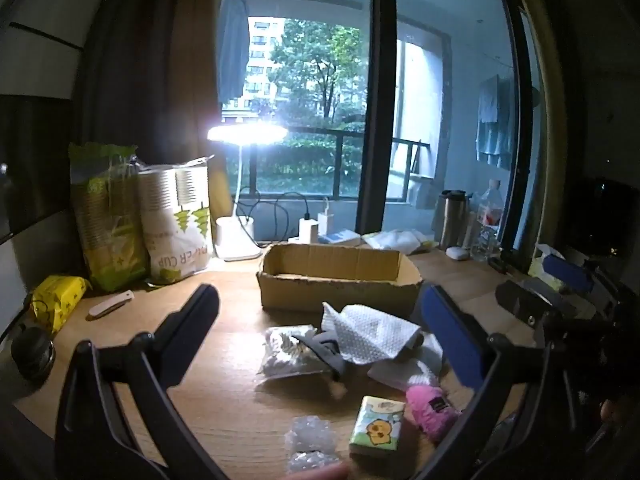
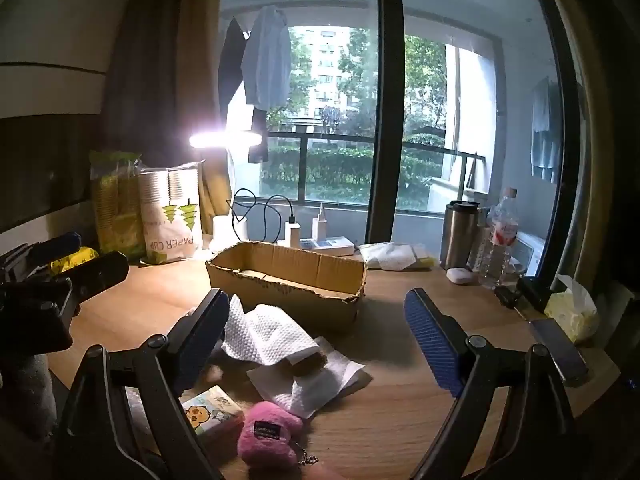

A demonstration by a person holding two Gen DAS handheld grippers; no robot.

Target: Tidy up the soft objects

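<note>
Plainly, the soft things are lying in a loose heap on the desk (image 2: pixel 400 420), just near of the cardboard box (image 2: pixel 288 280) that is sitting empty at the middle. A quilted white paper towel (image 2: pixel 264 332) is draping over a flat white sheet (image 2: pixel 320 380), with a pink plush keychain (image 2: pixel 268 436) and a cartoon tissue pack (image 2: pixel 212 408) nearest the cameras; a crinkled clear bag (image 1: pixel 288 352) and bubble wrap (image 1: pixel 310 440) are lying to the left. The risk — as I judge it — is snagging: the towel is overlapping its neighbours, so pinching it could be dragging the sheet or something dark beneath along and spilling them short of the box. The plush's bead chain could be catching too. The left hand-held gripper (image 1: pixel 320 320) is hovering with fingers wide apart, holding nothing; the right hand-held gripper (image 2: pixel 316 328) is likewise spread and empty, poised above the towel.
</note>
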